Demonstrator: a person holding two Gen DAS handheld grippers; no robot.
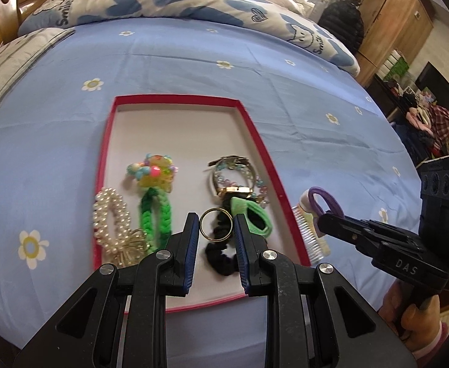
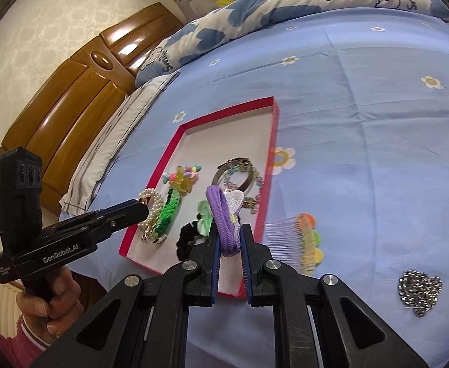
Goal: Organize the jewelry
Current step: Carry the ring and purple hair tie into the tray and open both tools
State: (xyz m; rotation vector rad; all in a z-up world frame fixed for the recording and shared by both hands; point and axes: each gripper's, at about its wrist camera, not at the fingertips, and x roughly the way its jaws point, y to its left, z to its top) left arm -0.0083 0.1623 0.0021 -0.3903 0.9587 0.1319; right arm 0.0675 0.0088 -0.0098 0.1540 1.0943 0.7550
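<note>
Left wrist view: left gripper [image 1: 216, 225] clamps a gold ring [image 1: 215, 224] upright above the near end of the red tray [image 1: 103, 153].

Right wrist view: right gripper [image 2: 229, 242] pinches a purple hair tie [image 2: 224, 214], loop standing upward, over the tray's near right edge; the tray's bare floor lies ahead and left.

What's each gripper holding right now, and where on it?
Left gripper pinches a gold ring by its sides. Right gripper clamps a purple hair tie at its lower end.
</note>
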